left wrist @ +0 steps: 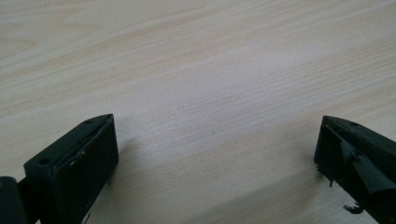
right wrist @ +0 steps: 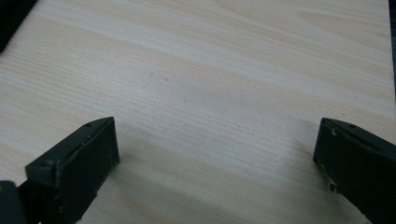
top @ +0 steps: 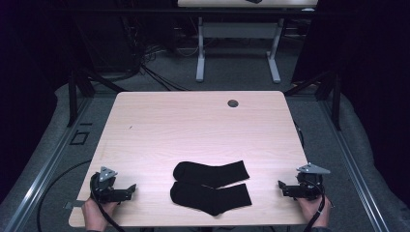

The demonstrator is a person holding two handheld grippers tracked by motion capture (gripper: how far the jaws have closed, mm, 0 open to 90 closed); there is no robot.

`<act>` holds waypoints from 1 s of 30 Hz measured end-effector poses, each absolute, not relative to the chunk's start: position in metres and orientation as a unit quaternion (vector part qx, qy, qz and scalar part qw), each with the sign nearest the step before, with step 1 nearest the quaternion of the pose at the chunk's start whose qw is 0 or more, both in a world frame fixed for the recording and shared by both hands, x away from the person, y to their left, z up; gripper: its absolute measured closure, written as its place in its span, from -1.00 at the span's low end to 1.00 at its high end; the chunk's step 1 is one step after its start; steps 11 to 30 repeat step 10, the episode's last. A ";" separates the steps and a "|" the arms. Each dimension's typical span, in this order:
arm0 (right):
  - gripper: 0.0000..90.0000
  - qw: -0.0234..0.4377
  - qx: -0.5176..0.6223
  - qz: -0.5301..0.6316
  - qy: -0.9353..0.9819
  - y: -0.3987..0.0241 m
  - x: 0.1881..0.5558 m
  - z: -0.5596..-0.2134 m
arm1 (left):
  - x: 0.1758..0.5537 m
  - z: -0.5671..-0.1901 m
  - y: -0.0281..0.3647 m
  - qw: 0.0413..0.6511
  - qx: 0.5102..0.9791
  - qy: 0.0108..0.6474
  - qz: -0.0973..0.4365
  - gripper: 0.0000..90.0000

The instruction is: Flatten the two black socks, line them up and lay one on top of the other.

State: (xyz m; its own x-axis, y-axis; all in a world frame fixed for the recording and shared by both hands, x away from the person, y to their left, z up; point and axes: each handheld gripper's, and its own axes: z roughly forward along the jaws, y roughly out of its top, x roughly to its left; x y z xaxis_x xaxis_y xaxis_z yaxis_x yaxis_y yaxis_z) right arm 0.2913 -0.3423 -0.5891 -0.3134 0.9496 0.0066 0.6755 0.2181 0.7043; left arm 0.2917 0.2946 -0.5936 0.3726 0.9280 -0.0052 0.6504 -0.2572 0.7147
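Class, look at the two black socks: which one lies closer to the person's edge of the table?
The lower sock, lying just below the other sock, whose near edge it touches.

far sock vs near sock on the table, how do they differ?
The far sock has its heel bulge at the left and a straight right end; the near sock is slightly longer and dips to a point along its near edge. The far sock's near edge touches the near sock. Both are black and flat.
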 end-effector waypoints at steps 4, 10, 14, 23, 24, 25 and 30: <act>-1.00 0.226 0.544 0.314 0.745 -0.342 0.289 -0.590 | 0.292 -0.594 0.295 0.322 0.763 0.517 0.215 -1.00; -1.00 0.226 0.544 0.311 0.746 -0.342 0.289 -0.590 | 0.293 -0.594 0.295 0.323 0.764 0.517 0.214 -1.00; -1.00 0.226 0.544 0.311 0.746 -0.342 0.289 -0.590 | 0.293 -0.594 0.295 0.323 0.764 0.517 0.214 -1.00; -1.00 0.226 0.544 0.311 0.746 -0.342 0.289 -0.590 | 0.293 -0.594 0.295 0.323 0.764 0.517 0.214 -1.00; -1.00 0.226 0.544 0.311 0.746 -0.342 0.289 -0.590 | 0.293 -0.594 0.295 0.323 0.764 0.517 0.214 -1.00; -1.00 0.226 0.544 0.311 0.746 -0.342 0.289 -0.590 | 0.293 -0.594 0.295 0.323 0.764 0.517 0.214 -1.00; -1.00 0.226 0.544 0.311 0.746 -0.342 0.289 -0.590 | 0.293 -0.594 0.295 0.323 0.764 0.517 0.214 -1.00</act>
